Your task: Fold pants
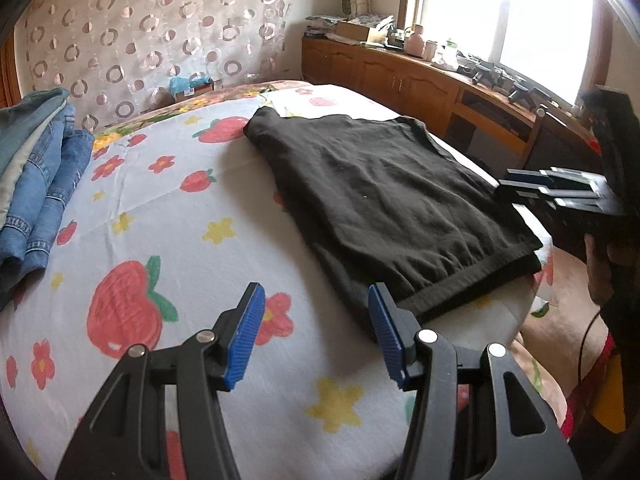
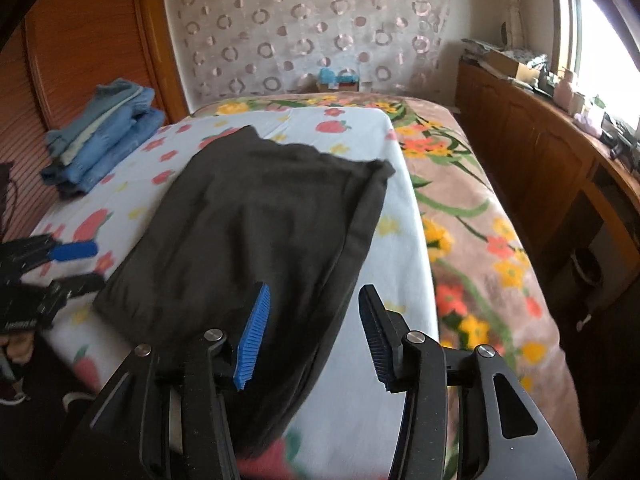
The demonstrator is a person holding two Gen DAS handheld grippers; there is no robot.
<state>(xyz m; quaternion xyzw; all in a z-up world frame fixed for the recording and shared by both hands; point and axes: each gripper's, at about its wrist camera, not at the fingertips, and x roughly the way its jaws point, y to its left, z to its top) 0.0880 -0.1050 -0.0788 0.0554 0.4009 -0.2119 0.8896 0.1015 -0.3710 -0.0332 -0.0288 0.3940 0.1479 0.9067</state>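
From the left wrist camera, my left gripper (image 1: 316, 316) hangs over the strawberry-print sheet (image 1: 168, 216), jaws spread wide, holding nothing. Bare sheet runs leftward as far as the one stack of folded jeans (image 1: 36, 184). The black pants (image 1: 384, 208) lie flat just ahead, folded into a rough rectangle, their near hem corner beside my right pad (image 1: 385, 332); whether it touches I cannot tell. The pants' right side lies close to the mattress edge. The right gripper (image 1: 560, 192) shows there at the frame's right edge.

From the right wrist camera, my right gripper (image 2: 312, 336) is also wide open and empty, poised above the pants' (image 2: 256, 216) near edge. Open sheet (image 2: 400, 240) lies to the right, then a floral blanket (image 2: 472, 216), then the wooden cabinets (image 2: 532, 148). I count one pair of pants and two grippers; the left gripper (image 2: 68, 264) sits at the pants' left.
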